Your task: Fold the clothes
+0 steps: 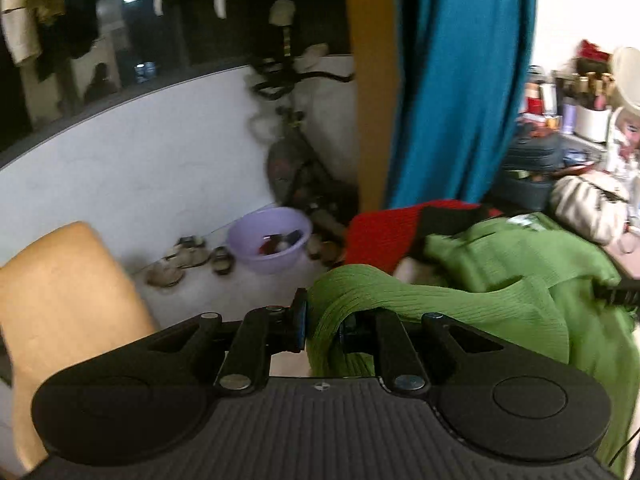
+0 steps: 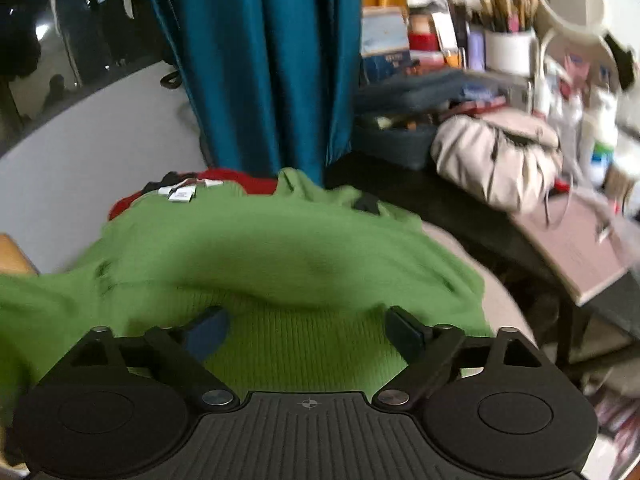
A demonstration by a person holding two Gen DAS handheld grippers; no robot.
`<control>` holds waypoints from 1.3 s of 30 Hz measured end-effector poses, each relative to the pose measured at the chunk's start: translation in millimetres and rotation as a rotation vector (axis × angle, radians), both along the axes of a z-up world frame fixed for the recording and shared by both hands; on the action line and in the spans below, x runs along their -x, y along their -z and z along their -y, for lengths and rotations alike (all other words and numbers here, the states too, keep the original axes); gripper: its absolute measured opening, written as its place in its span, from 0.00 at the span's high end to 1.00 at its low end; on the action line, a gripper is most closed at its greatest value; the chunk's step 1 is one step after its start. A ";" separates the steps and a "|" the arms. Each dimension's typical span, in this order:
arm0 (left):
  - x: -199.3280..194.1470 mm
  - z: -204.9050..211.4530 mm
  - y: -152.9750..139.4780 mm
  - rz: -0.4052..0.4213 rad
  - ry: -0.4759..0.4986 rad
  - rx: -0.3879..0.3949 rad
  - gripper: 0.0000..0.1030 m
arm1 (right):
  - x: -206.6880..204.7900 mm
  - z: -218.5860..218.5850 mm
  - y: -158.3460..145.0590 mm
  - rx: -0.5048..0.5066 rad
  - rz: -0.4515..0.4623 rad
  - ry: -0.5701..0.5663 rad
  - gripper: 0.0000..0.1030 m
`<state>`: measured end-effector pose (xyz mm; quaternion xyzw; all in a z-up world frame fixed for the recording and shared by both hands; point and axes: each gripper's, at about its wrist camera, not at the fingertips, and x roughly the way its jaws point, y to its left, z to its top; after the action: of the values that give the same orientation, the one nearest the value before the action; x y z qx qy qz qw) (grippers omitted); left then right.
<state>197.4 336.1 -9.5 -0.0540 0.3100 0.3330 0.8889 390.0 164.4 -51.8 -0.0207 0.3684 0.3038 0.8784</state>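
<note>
Green knit sweater point(image 1: 500, 280) fills most of what I see in front of both grippers, and it lies spread and bunched over a pale surface, with a red garment point(image 1: 384, 232) beyond it. My left gripper point(image 1: 324, 320) is clamped on a fold of this sweater: the ribbed fabric runs up between the two pads and drapes over the right one, so the jaws stand close together with the cloth pinched between. My right gripper point(image 2: 304, 332) has its jaws wide apart; the ribbed part of the sweater lies between and under them, but the pads do not press on it. Beyond the right gripper the body of the sweater rises in a hump, with white labels point(image 2: 182, 194) at its far edge. Further away hangs a teal curtain point(image 2: 260, 68). To the right of the right gripper a dark bench point(image 2: 460, 208) carries a beige bag point(image 2: 496, 156) and many small things, blurred. To the left of the left gripper I see a tan chair back point(image 1: 60, 292), and past it a lilac basin point(image 1: 270, 238) on the floor.
</note>
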 end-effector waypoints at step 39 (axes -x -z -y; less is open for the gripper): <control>-81.3 120.6 34.4 -0.174 0.624 -0.168 0.59 | 123.9 88.8 13.9 0.019 -0.163 0.103 0.69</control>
<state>278.7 215.4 -43.8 0.1453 0.3578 0.0726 0.9196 266.0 75.6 -65.7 0.0146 0.4420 0.2553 0.8598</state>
